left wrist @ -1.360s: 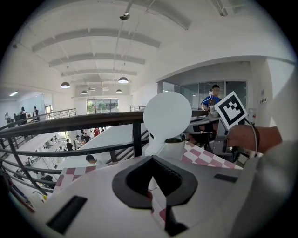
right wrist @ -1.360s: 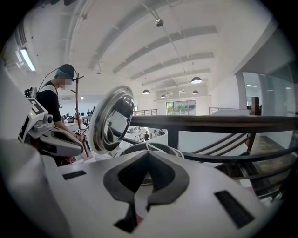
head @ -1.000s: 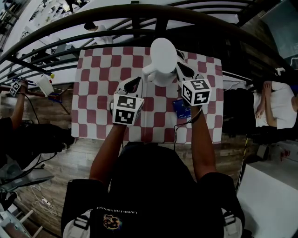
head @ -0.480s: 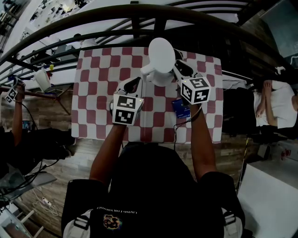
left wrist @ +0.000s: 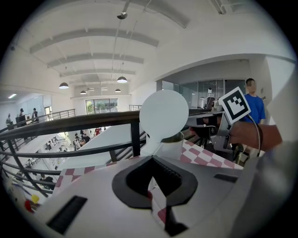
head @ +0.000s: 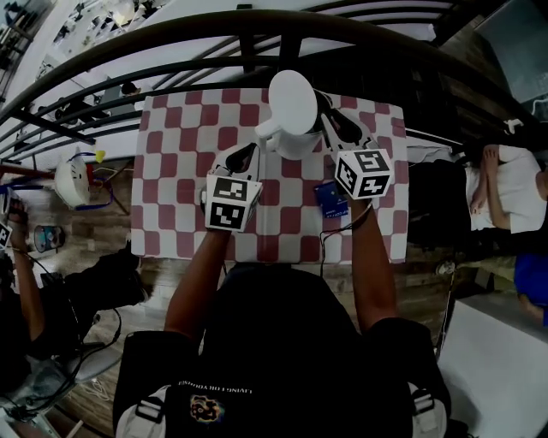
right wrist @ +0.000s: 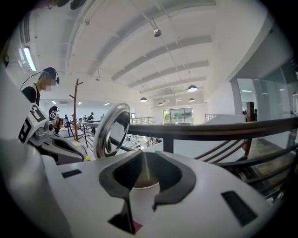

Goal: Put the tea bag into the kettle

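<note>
The white kettle stands at the far middle of the checked table with its round lid tipped up. My right gripper is at the kettle's right side. In the right gripper view its jaws hang over the kettle's open mouth, beside the lid's metal ring. They are opening, with nothing between them. No tea bag shows. My left gripper is shut and empty just left of the kettle, under the lid.
A blue packet lies on the red-and-white cloth under my right wrist. A dark railing runs just past the table's far edge, with a drop to a lower floor behind it. A person sits at the right.
My right gripper has drawn slightly back and to the right beside the kettle. The left gripper and the kettle have stayed in place.
</note>
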Motion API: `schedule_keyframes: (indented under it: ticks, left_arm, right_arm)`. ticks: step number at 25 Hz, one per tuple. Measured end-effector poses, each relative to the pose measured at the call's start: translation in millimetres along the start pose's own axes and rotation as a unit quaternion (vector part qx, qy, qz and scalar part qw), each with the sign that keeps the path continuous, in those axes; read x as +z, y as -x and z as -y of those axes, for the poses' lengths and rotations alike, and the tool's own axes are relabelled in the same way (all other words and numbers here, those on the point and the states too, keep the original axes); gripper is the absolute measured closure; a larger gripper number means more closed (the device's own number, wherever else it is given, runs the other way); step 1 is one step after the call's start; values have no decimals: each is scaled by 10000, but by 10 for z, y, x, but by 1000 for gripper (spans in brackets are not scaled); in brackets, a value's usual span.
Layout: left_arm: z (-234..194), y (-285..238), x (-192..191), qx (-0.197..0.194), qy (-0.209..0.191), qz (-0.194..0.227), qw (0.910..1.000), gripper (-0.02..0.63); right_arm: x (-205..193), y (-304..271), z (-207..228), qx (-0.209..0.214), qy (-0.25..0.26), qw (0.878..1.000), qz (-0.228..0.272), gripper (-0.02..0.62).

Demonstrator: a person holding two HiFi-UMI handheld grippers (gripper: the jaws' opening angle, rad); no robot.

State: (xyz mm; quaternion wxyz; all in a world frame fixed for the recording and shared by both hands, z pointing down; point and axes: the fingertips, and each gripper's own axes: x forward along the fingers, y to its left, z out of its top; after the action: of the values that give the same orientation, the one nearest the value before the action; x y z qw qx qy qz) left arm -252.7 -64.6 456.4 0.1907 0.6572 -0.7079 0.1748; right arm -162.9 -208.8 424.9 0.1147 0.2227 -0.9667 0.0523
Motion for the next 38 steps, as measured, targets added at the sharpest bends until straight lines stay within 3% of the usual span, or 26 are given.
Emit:
schedule_keyframes:
  ticks: [9, 16, 22, 32, 38]
  left_arm:
    - [72, 25, 43, -45, -41, 48, 10000, 601]
    - [106, 72, 31, -51, -8, 34, 10000, 601]
    - [114, 139, 10, -16, 33, 50, 10000, 601]
    - [22, 183, -11, 92, 119, 164, 9998, 601]
    - [51, 166, -47, 43, 117, 72, 9999, 601]
  right_arm:
    - [479, 282, -95, -75, 376, 9978, 547, 571]
    - [940, 389, -516, 397, 874, 9908, 952, 581]
    - [971, 162, -674, 521, 1352, 9879, 550, 581]
    - [542, 26, -200, 85, 780, 9969, -71, 581]
    - [68, -63, 48, -56, -1, 9991, -415, 581]
